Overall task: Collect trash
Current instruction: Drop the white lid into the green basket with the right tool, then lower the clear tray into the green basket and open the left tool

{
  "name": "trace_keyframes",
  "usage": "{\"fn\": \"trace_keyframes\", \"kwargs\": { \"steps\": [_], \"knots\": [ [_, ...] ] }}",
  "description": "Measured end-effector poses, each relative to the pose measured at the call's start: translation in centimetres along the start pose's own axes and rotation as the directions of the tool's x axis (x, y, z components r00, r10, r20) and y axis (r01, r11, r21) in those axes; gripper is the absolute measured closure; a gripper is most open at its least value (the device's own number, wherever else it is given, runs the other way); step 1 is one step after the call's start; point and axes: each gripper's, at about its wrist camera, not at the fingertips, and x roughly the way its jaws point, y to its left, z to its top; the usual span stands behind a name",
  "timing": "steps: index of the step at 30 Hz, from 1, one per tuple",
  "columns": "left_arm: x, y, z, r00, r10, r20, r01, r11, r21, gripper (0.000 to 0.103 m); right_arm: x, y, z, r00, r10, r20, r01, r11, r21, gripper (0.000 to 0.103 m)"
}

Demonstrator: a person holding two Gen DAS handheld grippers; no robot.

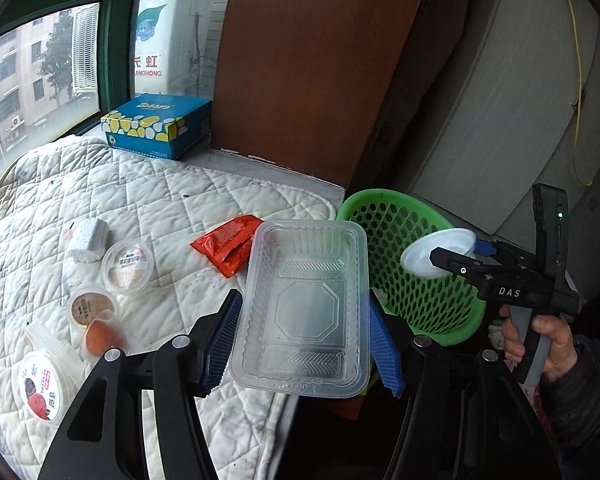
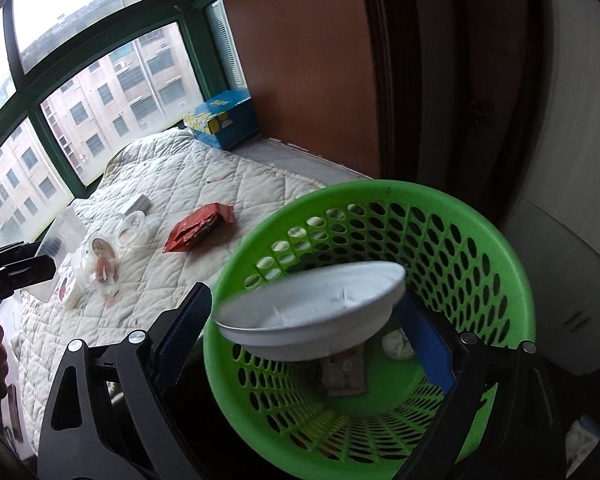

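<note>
The white bowl (image 2: 312, 316) hides part of the green basket (image 2: 480, 240) floor — scraps there stay unreadable.

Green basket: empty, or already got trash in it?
Not empty. The right wrist view shows the green basket holding a crumpled white wad and a flat printed wrapper on its bottom, beneath the white bowl.

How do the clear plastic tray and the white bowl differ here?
The clear plastic tray is rectangular and see-through; the white bowl is round and opaque. The tray sits in the left gripper over the quilt's edge, short of the green basket; the bowl sits in the right gripper over the basket's mouth. Both look empty and are held by a gripper.
</note>
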Motion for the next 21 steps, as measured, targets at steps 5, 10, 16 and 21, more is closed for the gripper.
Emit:
{"fn": "trace_keyframes", "kwargs": {
  "steps": [5,10,16,21],
  "knots": [
    [0.8,-2.2,1.2,1.000,-0.017,-0.004,0.018,0.999,0.030,0.045,-0.4,-1.9,-0.2,1.000,-0.014,0.010,0.014,1.000,0.022,0.010],
    [2.0,-4.0,2.3,0.999,-0.034,-0.018,0.034,0.998,0.053,0.045,-1.3,-3.5,-0.5,0.999,-0.026,0.032,0.024,0.998,0.051,0.009],
    [3.7,-6.3,3.2,0.998,-0.055,-0.044,0.058,0.995,0.082,0.045,-3.4,-5.5,-1.0,0.997,-0.043,0.060,0.038,0.996,0.085,0.009],
    [5.6,-8.5,3.6,0.994,-0.076,-0.074,0.084,0.991,0.109,0.045,-5.3,-6.9,-1.4,0.994,-0.062,0.094,0.052,0.992,0.111,0.009]
  ]
}}
